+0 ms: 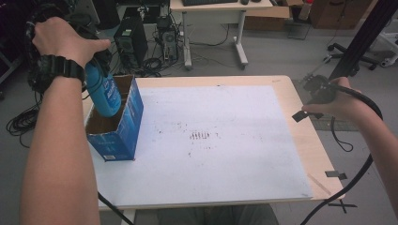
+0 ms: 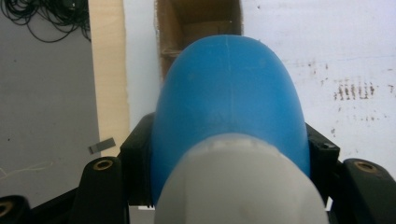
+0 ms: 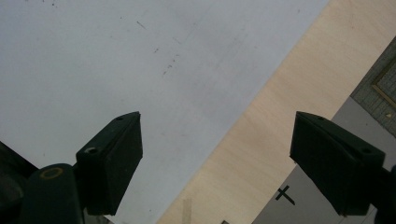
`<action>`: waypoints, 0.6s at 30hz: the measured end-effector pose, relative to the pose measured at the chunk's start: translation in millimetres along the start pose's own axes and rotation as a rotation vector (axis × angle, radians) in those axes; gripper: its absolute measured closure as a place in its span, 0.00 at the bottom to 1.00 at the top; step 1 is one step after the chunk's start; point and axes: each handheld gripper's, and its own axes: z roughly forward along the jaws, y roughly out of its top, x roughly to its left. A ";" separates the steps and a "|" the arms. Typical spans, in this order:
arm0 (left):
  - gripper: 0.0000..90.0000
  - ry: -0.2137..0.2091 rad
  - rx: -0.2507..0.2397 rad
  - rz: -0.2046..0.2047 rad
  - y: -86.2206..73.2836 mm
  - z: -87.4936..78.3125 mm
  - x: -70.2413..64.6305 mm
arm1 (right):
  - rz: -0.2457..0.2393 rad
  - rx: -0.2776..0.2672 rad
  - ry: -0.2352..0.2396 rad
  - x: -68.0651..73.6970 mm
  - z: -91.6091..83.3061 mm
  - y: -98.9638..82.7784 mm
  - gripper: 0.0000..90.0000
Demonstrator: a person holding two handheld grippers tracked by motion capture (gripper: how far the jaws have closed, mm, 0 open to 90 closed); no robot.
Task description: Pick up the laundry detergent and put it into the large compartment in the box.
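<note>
As we look down from the high view, the left gripper holds a blue bottle upright over the open top of a blue cardboard box at the left edge of the table, with the bottle's lower end already between the box walls. We judge the bottle to be smooth, rigid plastic, light unless filled and rather slippery, so a hold near its top seems the sound place. The box looks light with thin walls and could slide or tip if the bottle drags on its rim. The white sheet to the right of the box lies bare, giving wide room there; the table's left edge runs close beside the box, so there is little margin on that side. The right gripper hovers over the right table edge, well apart from the box

In the left gripper view, the jaws press on both sides of the blue bottle below its pale cap, and the brown inside of the box lies straight beyond it

In the right gripper view, the right gripper stands wide and carries nothing, above the line where the white sheet meets the bare wood of the table
</note>
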 end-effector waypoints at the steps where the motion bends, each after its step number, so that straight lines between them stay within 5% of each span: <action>1: 0.42 0.001 0.006 0.001 -0.2 0.8 0.7 | -0.001 -0.001 0.001 -0.2 -0.1 -0.2 0.19; 18: 0.42 0.010 0.016 -0.005 -0.7 11.7 4.8 | 0.005 0.003 0.000 -1.7 0.6 -2.1 0.19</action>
